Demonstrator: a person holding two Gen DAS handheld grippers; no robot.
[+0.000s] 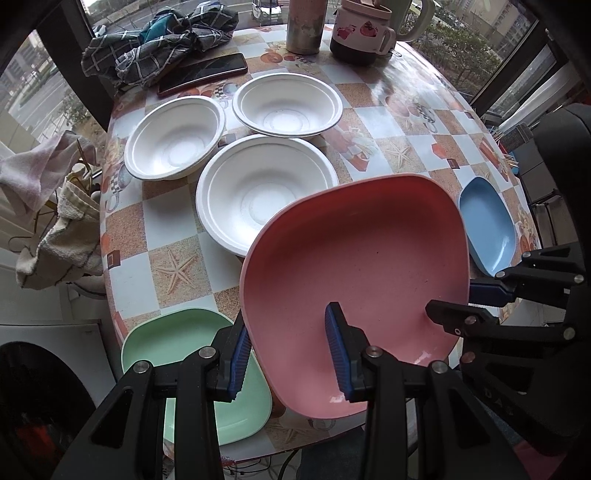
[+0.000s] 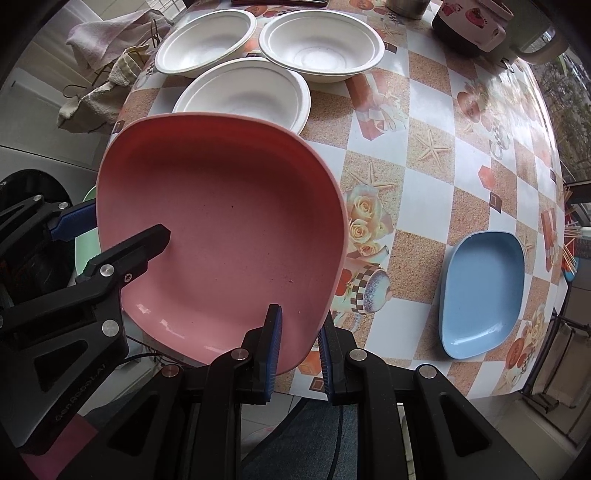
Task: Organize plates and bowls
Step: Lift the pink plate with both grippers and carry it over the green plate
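A pink plate [image 1: 362,258] hangs tilted over the table's near edge, held from both sides. My left gripper [image 1: 288,350] is shut on its near-left rim, one pad outside and one inside. My right gripper [image 2: 299,350] is shut on the near-right rim and also shows in the left wrist view [image 1: 465,299]. A green plate [image 1: 184,350] lies below the left gripper. A blue plate [image 2: 484,291] lies at the right. Three white bowls [image 1: 173,136] [image 1: 288,103] [image 1: 258,192] sit together behind the pink plate, which hides part of the nearest bowl.
At the back of the round checked table [image 2: 424,177] lie a phone [image 1: 203,74] and a checked cloth [image 1: 155,44], beside a metal flask [image 1: 306,26], a mug [image 1: 362,33] and a kettle. Towels [image 1: 55,206] hang left of the table. Windows surround it.
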